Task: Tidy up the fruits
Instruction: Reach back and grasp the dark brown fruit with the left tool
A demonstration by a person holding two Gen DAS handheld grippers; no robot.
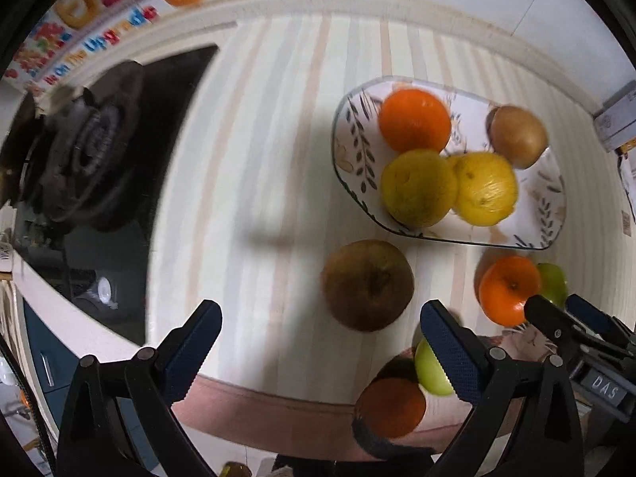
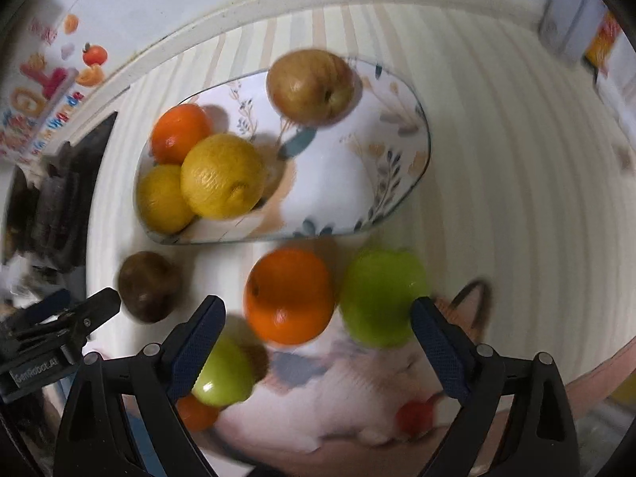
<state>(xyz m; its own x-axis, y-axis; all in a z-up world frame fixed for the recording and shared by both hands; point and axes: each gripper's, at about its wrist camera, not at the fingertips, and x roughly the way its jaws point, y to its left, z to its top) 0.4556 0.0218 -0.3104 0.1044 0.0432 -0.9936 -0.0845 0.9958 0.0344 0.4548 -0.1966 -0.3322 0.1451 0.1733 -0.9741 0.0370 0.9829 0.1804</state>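
Note:
A patterned oval plate (image 1: 353, 151) (image 2: 397, 159) holds an orange (image 1: 414, 120) (image 2: 181, 131), two yellow citrus fruits (image 1: 419, 187) (image 2: 222, 175) and a brown fruit (image 1: 518, 136) (image 2: 311, 85). On the cloth in front lie a dark brown fruit (image 1: 367, 284) (image 2: 148, 286), an orange (image 1: 508, 288) (image 2: 289, 295), green apples (image 2: 379, 298) (image 2: 224, 373) and another orange (image 1: 391, 405). My left gripper (image 1: 318, 346) is open and empty, just before the dark brown fruit. My right gripper (image 2: 314, 338) is open and empty, close over the orange and green apple.
A black gas stove (image 1: 91, 147) sits at the left of the striped counter (image 1: 258, 159). A wall with colourful stickers (image 1: 99, 4) runs behind. Boxes (image 2: 576, 16) stand at the far right. A pink printed cloth (image 2: 357, 397) lies at the near edge.

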